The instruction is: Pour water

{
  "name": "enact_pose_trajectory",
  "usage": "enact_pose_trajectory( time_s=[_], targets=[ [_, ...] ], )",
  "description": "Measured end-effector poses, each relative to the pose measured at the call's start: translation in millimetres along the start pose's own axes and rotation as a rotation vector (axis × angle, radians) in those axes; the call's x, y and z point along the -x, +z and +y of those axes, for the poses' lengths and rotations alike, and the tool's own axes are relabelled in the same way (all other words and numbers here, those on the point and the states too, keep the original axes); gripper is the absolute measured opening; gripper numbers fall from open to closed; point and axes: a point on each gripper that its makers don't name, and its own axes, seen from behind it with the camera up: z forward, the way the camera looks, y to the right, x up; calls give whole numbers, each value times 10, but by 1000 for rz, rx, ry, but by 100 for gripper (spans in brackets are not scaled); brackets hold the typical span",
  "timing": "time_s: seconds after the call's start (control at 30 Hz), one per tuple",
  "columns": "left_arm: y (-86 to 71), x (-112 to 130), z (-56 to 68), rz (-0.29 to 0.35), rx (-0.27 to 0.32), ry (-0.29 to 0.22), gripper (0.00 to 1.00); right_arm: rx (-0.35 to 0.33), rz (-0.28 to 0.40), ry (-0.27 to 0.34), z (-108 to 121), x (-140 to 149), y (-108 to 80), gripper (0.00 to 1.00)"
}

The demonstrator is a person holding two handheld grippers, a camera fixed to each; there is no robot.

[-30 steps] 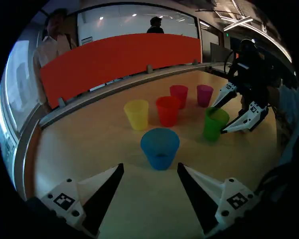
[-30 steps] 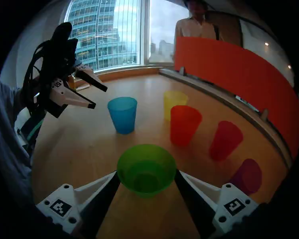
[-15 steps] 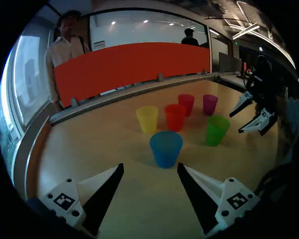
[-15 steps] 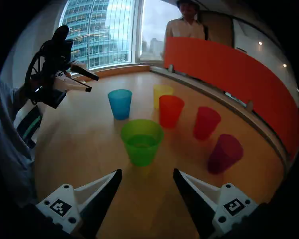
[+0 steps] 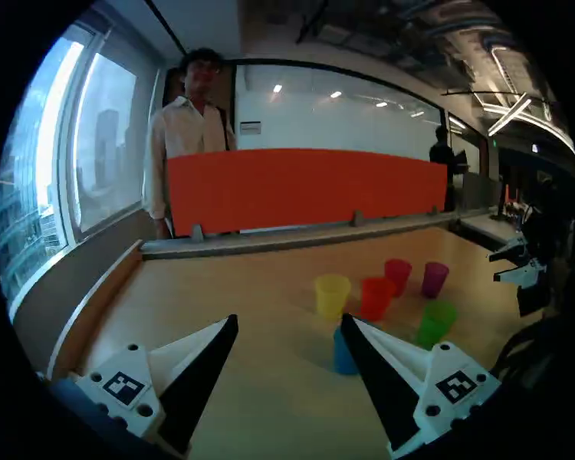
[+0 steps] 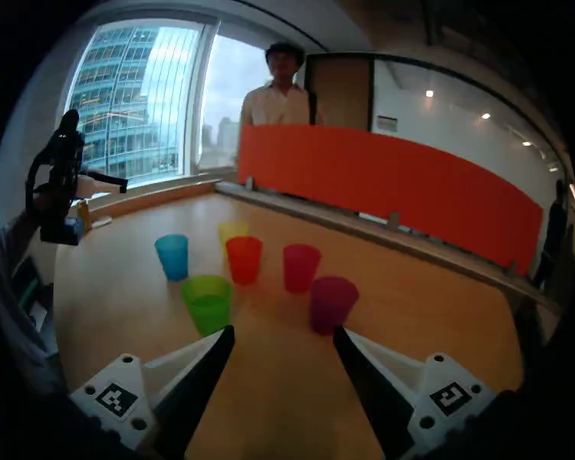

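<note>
Six plastic cups stand upright on the wooden table [image 6: 441, 307]. In the right gripper view they are blue [image 6: 172, 257], yellow [image 6: 232, 231], orange-red [image 6: 244, 259], crimson [image 6: 300, 267], purple [image 6: 333, 303] and green [image 6: 207, 303]. My right gripper [image 6: 282, 330] is open and empty, well back from them. In the left gripper view my left gripper [image 5: 288, 318] is open and empty too; the blue cup [image 5: 341, 354] is partly hidden behind its right finger, with the green cup [image 5: 437, 323] to the right. The right gripper [image 5: 517, 264] hangs at the far right.
A long orange divider panel [image 5: 310, 188] runs along the table's far edge, and a person [image 6: 280, 100] stands behind it. Large windows [image 6: 126, 100] lie to one side. My left gripper [image 6: 77, 188], held by a hand, hovers at the table's left end.
Both grippers have pulled back and risen away from the cups. The green cup, earlier between my right fingers, now stands apart on the table.
</note>
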Motion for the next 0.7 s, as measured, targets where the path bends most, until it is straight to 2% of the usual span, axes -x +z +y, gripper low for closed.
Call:
enact_pose_trajectory(
  time_s=[0.1, 0.33, 0.53, 0.7],
  targets=[
    [13, -83, 26, 60, -27, -30, 100, 94, 75, 30, 186, -173, -43, 100],
    [134, -69, 195, 150, -79, -45, 100, 321, 250, 126, 668, -436, -178, 100],
    [174, -33, 238, 214, -132, -32, 100, 454, 377, 194, 963, -554, -348, 100],
    [239, 85, 254, 229, -175, -1, 100, 531, 427, 218, 1102, -557, -415, 99]
  ],
)
